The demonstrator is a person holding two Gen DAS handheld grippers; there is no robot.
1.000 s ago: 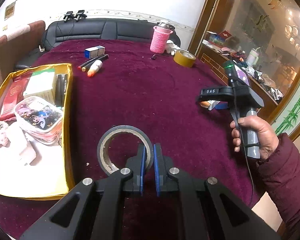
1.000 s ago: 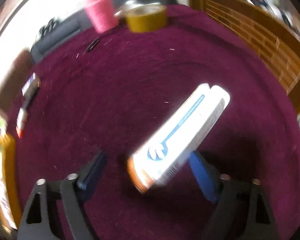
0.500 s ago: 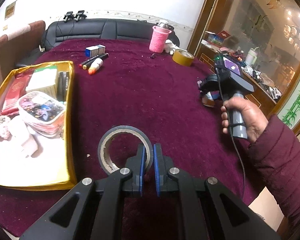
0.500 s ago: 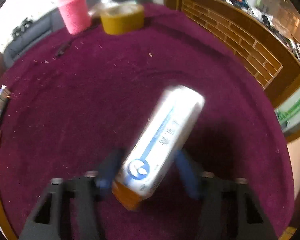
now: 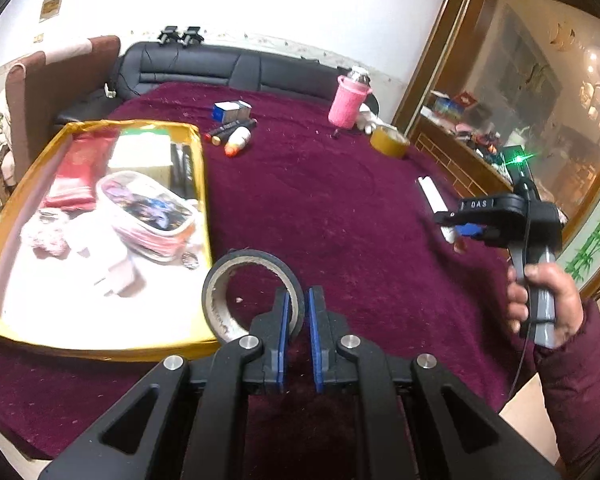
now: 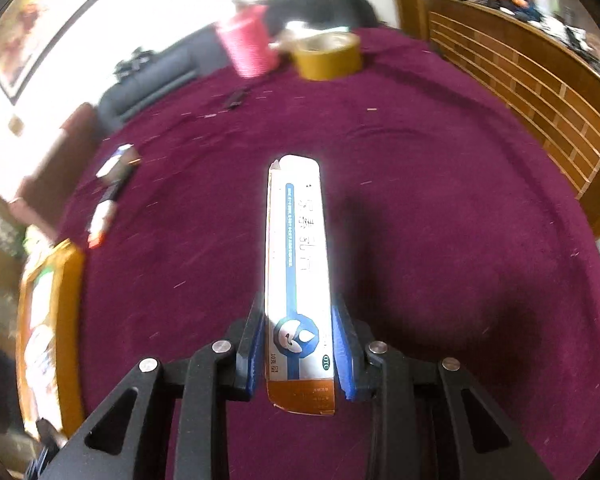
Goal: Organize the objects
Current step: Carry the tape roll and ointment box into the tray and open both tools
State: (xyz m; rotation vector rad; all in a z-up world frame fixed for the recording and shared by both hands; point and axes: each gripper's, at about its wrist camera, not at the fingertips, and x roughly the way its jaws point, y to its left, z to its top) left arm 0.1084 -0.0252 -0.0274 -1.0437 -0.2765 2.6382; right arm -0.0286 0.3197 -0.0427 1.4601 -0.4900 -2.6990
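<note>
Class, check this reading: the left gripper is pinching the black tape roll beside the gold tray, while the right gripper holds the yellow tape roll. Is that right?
One detail is wrong. The right gripper holds a long white box, not the yellow tape roll, which stands far off on the table; the right wrist view shows this. The left gripper does pinch the black tape roll beside the gold tray.

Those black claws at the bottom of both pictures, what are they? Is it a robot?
No robot: a person holds a pincher tool in each hand, each carrying its own camera. The left gripper is shut on a grey tape roll beside the gold tray of odds and ends. The right gripper is shut on a long white medicine box; the other picture shows the hand holding it. On the maroon tablecloth lie yellow tape, markers and a pink cup.
</note>
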